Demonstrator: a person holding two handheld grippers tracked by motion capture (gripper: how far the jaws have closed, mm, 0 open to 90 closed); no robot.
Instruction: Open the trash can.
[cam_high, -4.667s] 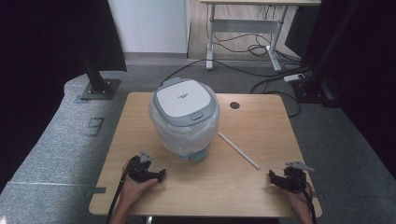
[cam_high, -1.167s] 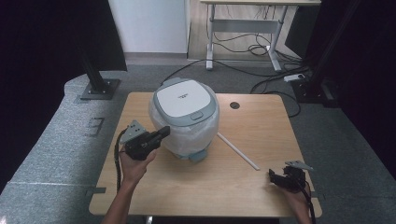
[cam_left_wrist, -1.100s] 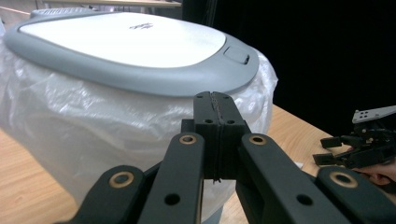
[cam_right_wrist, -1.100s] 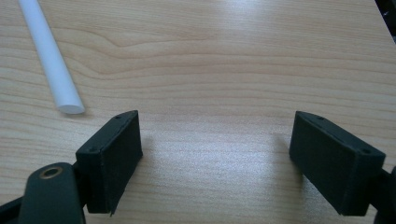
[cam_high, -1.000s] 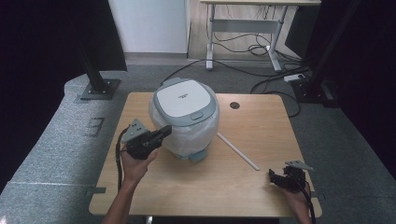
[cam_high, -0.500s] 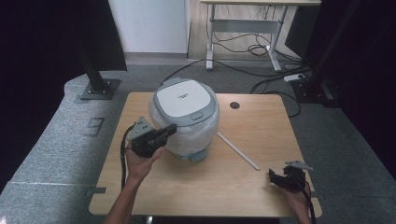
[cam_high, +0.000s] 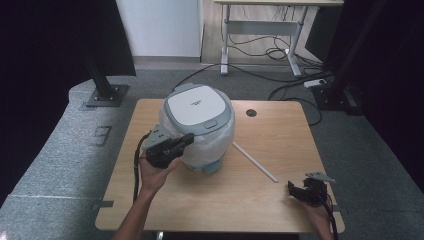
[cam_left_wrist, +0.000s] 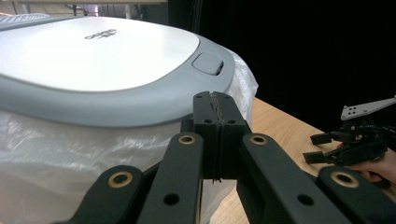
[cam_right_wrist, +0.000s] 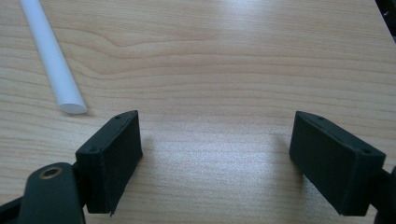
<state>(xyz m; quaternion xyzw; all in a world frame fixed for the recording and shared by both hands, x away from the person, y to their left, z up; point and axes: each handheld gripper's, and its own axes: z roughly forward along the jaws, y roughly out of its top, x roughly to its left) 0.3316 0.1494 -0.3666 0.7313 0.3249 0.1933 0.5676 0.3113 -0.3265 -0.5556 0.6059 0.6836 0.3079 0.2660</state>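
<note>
Pressing the lid button (cam_left_wrist: 208, 63) is best done squarely: the closed left tool (cam_left_wrist: 219, 140) is held beside the rice cooker (cam_high: 197, 125) mid-bench, the right tool (cam_right_wrist: 217, 156) resting open.

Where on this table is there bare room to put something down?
The near edge of the table is bare between the left gripper and the right gripper. The far right corner past the white rod is free too. It is crowded at centre-left, where the rice cooker stands.
</note>
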